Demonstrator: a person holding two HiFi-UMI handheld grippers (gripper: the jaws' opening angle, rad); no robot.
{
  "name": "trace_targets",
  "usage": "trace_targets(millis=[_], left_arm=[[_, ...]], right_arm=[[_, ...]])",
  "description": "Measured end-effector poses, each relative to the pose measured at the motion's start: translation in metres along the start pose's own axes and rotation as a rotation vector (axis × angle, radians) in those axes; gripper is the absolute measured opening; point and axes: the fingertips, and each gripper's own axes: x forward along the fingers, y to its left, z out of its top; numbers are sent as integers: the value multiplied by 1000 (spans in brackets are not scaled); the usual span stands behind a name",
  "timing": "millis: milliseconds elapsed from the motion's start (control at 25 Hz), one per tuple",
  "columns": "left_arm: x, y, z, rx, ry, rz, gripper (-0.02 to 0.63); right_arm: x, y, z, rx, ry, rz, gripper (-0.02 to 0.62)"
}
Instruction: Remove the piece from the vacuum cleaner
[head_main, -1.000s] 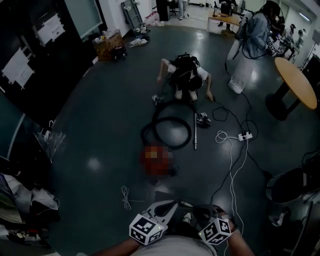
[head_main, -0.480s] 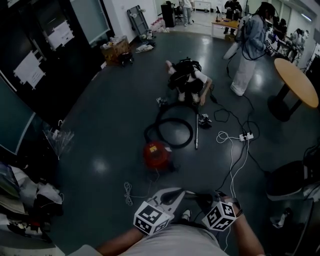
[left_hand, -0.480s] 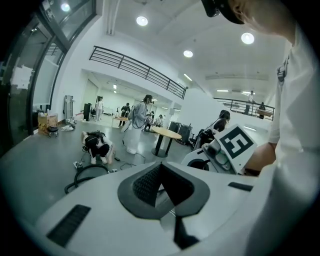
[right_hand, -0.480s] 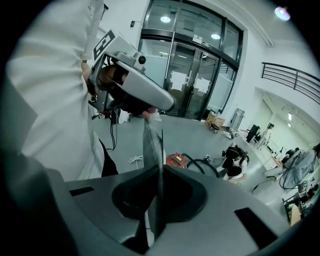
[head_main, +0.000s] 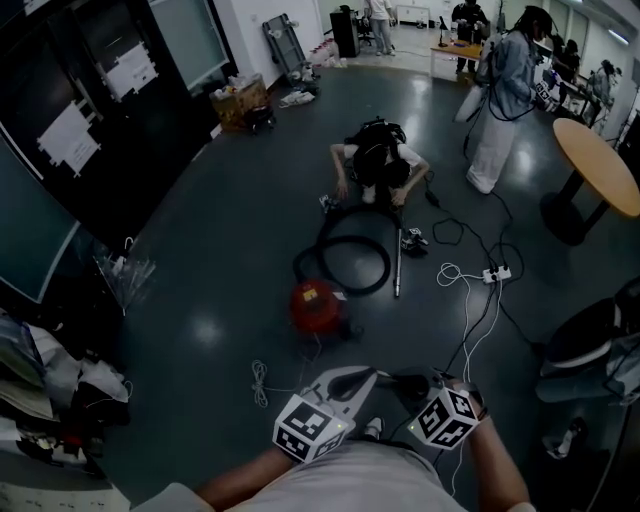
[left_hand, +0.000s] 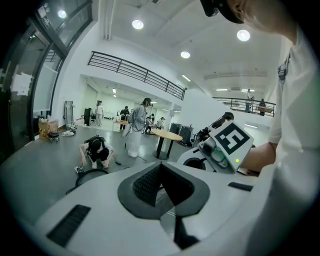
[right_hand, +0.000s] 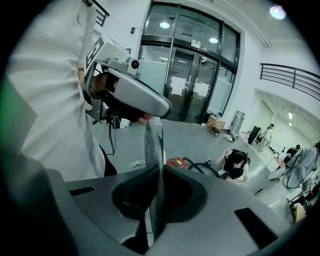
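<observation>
Both claws are pressed together on nothing: left gripper (head_main: 352, 380) and right gripper (head_main: 408, 383) hang side by side. Well ahead, the red vacuum cleaner (head_main: 312, 305) sits on the floor (head_main: 200, 260), black hose (head_main: 352, 268) looped behind.

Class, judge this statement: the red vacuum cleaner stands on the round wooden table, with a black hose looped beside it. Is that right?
No. The head view shows the red vacuum cleaner on the dark floor, not on the round wooden table, which stands far off at the right. The black hose is looped beside it.
</observation>
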Motion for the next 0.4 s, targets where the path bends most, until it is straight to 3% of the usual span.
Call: trace_targets(millis=[400], left_arm=[[5,-2,-12,-1,28,16,6]], right_arm=[[0,5,-8,4,-3,29,37]])
